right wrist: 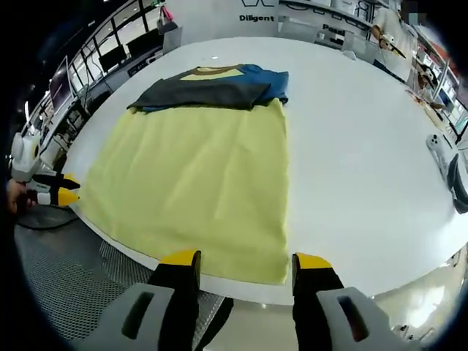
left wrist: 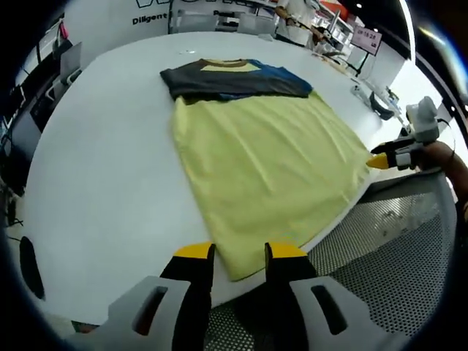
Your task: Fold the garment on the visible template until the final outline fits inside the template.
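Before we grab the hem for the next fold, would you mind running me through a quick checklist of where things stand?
1. Left gripper open, at the near hem corner: ok, jaws apart, nothing between them.
2. Right gripper open, at the other hem corner: ok, jaws apart, nothing held.
3. Shirt lying flat on the table: ok, yellow body spread smooth; hem reaches the table edge.
4. Sleeves already folded in: ok, dark sleeves lie across the collar end.
5. Template visible under the shirt: cannot tell, no outline shows.
6. Fold path clear: ok, bare table around the shirt; a device lies well off to the side.
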